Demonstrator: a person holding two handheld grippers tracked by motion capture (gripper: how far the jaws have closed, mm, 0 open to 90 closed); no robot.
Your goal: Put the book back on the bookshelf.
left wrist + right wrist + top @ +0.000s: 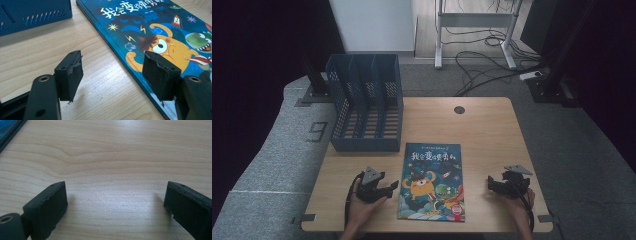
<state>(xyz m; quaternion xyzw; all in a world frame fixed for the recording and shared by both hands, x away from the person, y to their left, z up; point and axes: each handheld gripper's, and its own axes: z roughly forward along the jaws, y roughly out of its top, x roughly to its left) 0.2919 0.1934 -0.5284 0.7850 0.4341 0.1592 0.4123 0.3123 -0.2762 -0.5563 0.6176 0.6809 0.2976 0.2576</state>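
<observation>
A blue picture book (432, 181) with a cartoon orange monster lies flat at the front middle of the wooden table (482, 130). My left gripper (384, 189) rests just left of the book, open, its jaws pointing at the book's left edge. In the left gripper view the book (155, 32) lies behind the right fingertip (160, 75), and my left gripper (113, 75) holds nothing. My right gripper (492, 185) sits to the right of the book, open. In the right gripper view my right gripper (116, 205) is empty over bare wood, and the book's corner (7, 130) shows at the top left.
A dark blue file rack (364, 102) with several slots stands at the table's back left, also seen as the rack's base (32, 13). A round cable hole (459, 109) sits near the far edge. Cables and a desk frame (477, 30) lie on the floor beyond.
</observation>
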